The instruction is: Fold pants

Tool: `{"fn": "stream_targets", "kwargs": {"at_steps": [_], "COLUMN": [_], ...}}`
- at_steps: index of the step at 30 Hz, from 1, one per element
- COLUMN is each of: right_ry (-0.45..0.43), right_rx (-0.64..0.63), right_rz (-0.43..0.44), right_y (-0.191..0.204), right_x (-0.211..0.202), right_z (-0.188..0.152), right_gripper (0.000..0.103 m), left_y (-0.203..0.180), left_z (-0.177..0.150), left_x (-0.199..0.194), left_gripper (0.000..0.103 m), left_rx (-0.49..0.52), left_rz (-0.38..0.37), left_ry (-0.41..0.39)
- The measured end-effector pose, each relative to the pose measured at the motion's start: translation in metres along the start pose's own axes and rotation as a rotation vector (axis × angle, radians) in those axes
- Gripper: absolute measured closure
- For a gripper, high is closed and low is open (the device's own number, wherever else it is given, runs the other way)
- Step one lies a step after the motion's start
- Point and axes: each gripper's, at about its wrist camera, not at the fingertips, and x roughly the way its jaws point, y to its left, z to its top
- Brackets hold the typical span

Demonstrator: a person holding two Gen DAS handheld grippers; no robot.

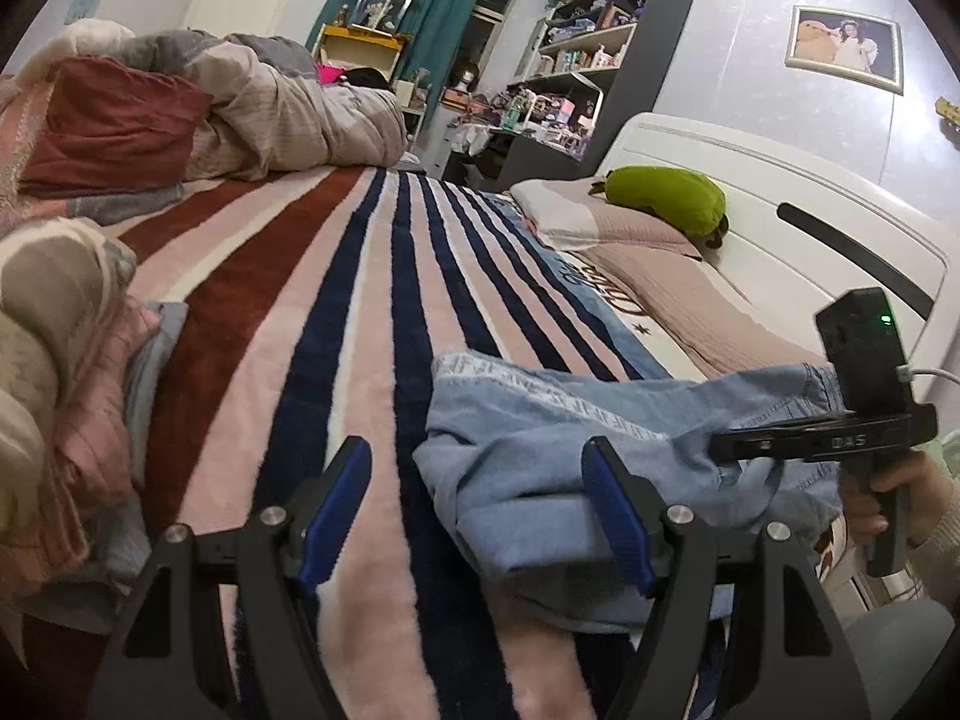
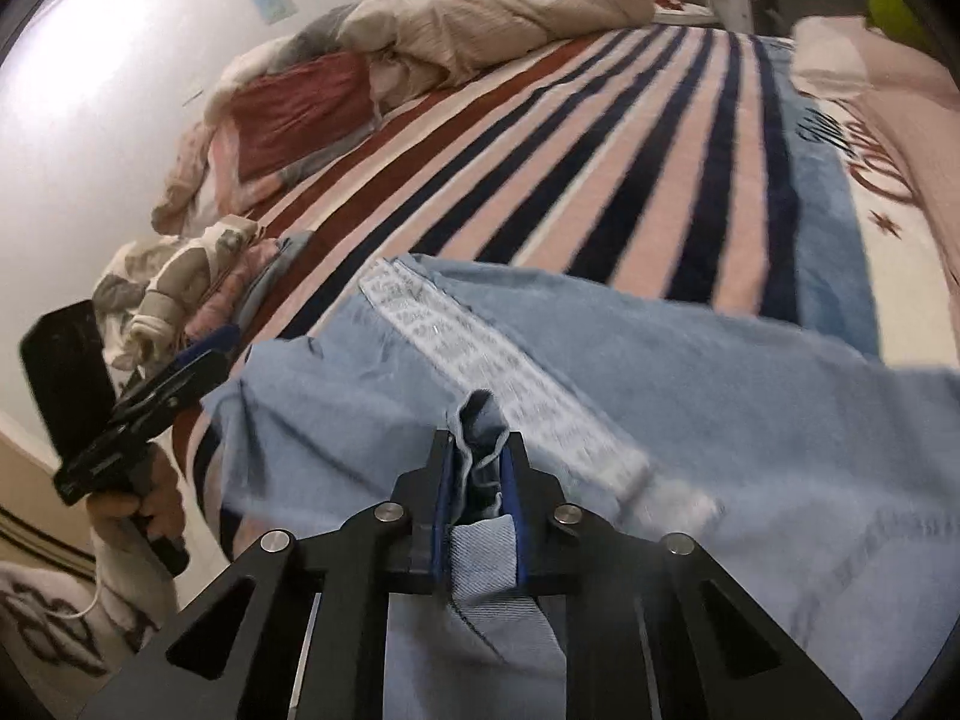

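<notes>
Light blue denim pants (image 1: 540, 468) with a white patterned side stripe lie partly folded on the striped blanket (image 1: 372, 312). My left gripper (image 1: 477, 468) is open and empty, low over the blanket, with the pants' left edge reaching between its fingers. My right gripper (image 2: 479, 450) is shut on a bunched fold of the pants (image 2: 690, 396) and holds it over the rest of the fabric. The right gripper also shows at the right of the left wrist view (image 1: 822, 438). The left gripper shows at the left of the right wrist view (image 2: 198, 354).
A stack of folded clothes (image 1: 66, 396) lies left of the pants. A rumpled duvet (image 1: 288, 114) and a red pillow (image 1: 108, 126) sit at the far side. A green plush (image 1: 660, 204) rests on pillows by the white headboard (image 1: 810, 210).
</notes>
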Motion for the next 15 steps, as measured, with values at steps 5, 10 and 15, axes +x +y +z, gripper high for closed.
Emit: {"fn": "stream_targets", "kwargs": {"at_steps": [5, 10, 15], "right_ry": [0.024, 0.112, 0.016], "right_rx": [0.061, 0.042, 0.12], "right_rz": [-0.003, -0.026, -0.023], "right_y": [0.0, 0.007, -0.006], "right_x": [-0.02, -0.015, -0.042], "right_z": [-0.031, -0.051, -0.036], "right_gripper": [0.094, 0.086, 0.047], "left_y": [-0.005, -0.006, -0.007], "left_z": [-0.005, -0.007, -0.008], "left_x": [0.001, 0.003, 0.004], "left_gripper": [0.034, 0.034, 0.034], "left_rx": [0.007, 0.003, 0.006], "left_rz": [-0.033, -0.057, -0.057], "left_ry": [0.014, 0.028, 0.036]}}
